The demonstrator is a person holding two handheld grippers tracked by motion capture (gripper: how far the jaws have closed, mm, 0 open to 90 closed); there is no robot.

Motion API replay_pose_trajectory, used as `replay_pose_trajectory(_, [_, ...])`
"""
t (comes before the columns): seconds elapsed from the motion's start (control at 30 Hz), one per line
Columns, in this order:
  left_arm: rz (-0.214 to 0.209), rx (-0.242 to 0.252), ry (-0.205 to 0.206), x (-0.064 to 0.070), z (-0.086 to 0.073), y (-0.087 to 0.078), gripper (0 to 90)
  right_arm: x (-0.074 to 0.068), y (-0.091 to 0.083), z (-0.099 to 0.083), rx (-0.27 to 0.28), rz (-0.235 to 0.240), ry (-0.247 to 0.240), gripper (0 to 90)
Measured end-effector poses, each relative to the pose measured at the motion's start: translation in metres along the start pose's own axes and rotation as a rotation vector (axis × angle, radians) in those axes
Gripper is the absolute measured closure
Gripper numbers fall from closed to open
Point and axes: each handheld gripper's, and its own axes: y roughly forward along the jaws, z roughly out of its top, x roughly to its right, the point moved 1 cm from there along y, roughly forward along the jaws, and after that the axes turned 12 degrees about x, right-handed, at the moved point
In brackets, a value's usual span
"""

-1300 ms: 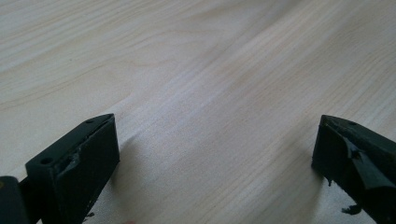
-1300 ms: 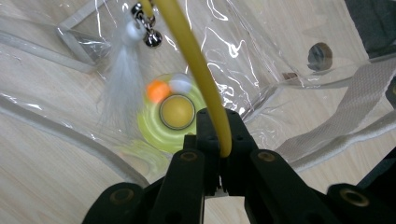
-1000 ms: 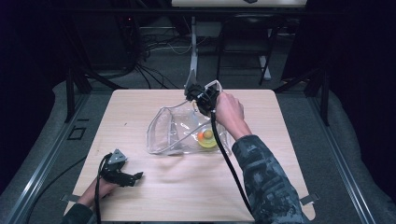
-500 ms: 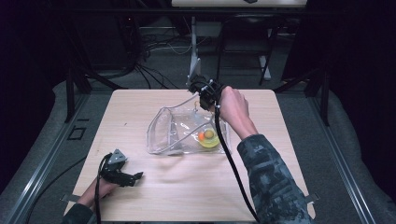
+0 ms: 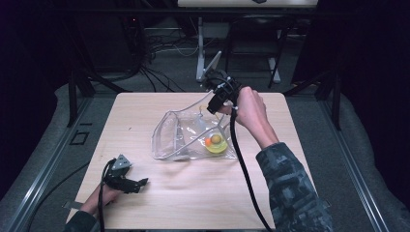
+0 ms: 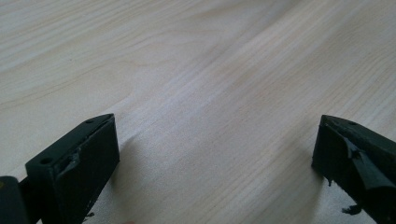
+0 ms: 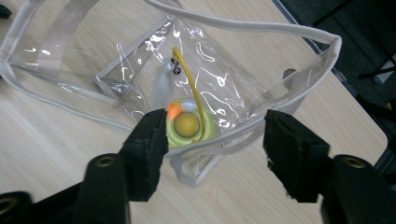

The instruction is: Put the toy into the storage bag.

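A clear plastic bag (image 5: 181, 137) with white trim lies mid-table, its mouth gaping. Inside its right end rests a yellow ring toy (image 5: 215, 144) with an orange ball and a yellow cord. My right gripper (image 5: 213, 105) hovers above the bag's far right corner and is open. In the right gripper view the right gripper (image 7: 217, 128) has its jaws spread wide, with the bag (image 7: 116, 79) and the toy (image 7: 187, 124) below them, and nothing is held. My left gripper (image 5: 138, 185) rests near the front left of the table. Its jaws stand apart over bare wood, as the left gripper view (image 6: 215, 144) shows.
The light wooden table (image 5: 145, 108) has bare wood around the bag. A black cable (image 5: 244, 169) trails from the right gripper across the table's right side. Dark stands and cables crowd the floor beyond the far edge.
The right hand has drawn its gripper up and back toward the far edge, off the bag. The toy stays in the bag. The left gripper has not moved.
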Motion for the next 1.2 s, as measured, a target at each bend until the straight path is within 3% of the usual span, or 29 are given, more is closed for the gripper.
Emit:
replay_pose_trajectory(0.2, [0.0, 0.0, 0.0, 0.0, 0.0, 0.0, 0.4, 0.01, -0.017, -0.014, 0.054, 0.004, 0.029, 20.4])
replay_pose_trajectory(0.57, [0.007, 0.008, -0.001, 0.0, 0.0, 0.001, 0.4, 0.022, -0.024, -0.048, 0.092, -0.024, 0.072, 2.5])
replay_pose_trajectory(0.83, [0.008, 0.009, -0.001, 0.0, 0.0, 0.001, 0.4, 0.028, -0.022, -0.071, 0.1, -0.02, 0.104, 1.2])
replay_pose_trajectory(1.2, [0.008, 0.008, -0.001, 0.0, 0.0, 0.001, 0.4, 0.036, -0.003, -0.12, 0.102, -0.009, 0.153, 1.8])
